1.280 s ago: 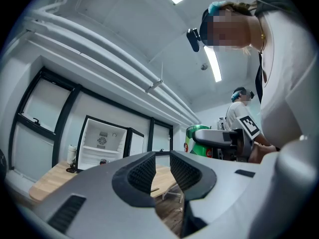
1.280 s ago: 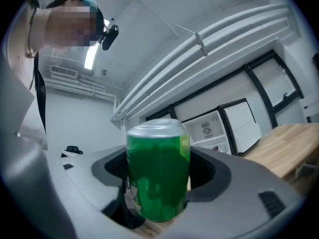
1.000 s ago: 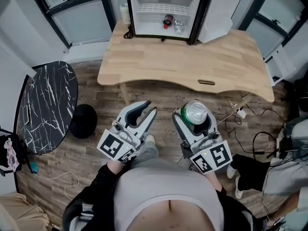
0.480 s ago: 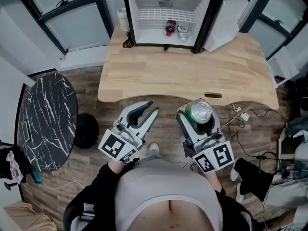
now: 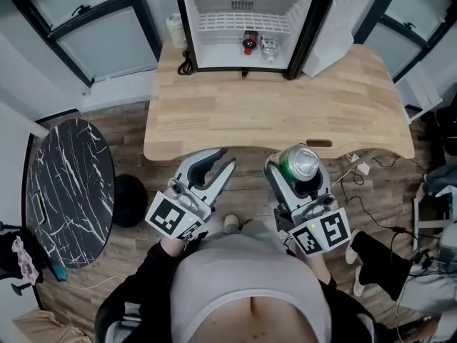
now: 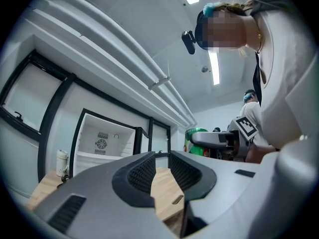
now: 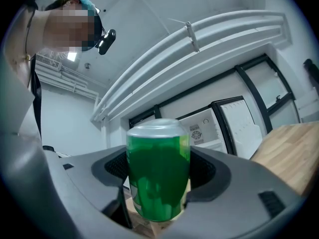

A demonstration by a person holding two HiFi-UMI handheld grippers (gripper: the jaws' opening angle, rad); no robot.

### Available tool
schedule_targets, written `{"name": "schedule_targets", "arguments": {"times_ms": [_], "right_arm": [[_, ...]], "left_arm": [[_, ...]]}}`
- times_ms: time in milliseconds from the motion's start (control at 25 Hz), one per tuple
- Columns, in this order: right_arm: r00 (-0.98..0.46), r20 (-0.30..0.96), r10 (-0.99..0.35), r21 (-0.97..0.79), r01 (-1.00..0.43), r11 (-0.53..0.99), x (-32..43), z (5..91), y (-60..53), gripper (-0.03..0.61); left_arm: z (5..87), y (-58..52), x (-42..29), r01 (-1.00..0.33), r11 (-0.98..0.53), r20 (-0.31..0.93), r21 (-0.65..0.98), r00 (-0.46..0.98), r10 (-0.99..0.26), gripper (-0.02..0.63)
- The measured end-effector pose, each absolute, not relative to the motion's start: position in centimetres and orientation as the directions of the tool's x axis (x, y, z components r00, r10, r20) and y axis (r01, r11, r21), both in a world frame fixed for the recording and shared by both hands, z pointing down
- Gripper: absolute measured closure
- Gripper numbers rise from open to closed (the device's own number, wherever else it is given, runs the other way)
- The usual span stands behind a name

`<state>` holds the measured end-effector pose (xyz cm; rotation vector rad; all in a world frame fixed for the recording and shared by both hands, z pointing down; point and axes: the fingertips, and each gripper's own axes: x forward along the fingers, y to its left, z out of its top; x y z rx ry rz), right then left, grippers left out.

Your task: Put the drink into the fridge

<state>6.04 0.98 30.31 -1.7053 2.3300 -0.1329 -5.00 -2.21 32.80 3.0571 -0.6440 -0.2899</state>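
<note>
The right gripper is closed on the can, with one jaw on each side of its body; the can is green with a silver top; it stands upright and its top rises above the jaws; it is held in front of the person, over the floor, just before the near edge of the table and well apart from the fridge; the fridge stands at the far edge of the table with its door open; a dark bottle and a clear bottle are inside it; the left gripper holds nothing, and its jaws are nearly together with only a narrow gap.
</note>
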Motion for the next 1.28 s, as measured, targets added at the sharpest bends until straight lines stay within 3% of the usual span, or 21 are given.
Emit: {"name": "schedule_targets", "arguments": {"times_ms": [640,1280], "right_arm": [[-0.318,-0.138,-0.938,-0.204,-0.918,0.341,4.5,30.5,-0.8,0.238],[-0.298,-0.113,-0.948,-0.213,-0.925,0.316,7.1,31.4,-6.4,0.238]], "left_arm": [[32.8,-4.1,-7.7,-0.452,-0.891,-0.178,0.047,0.874,-0.453,0.518],[33.7,-9.3,-5.8,-0.442,-0.895,-0.159,0.065,0.881,-0.446,0.518]]}}
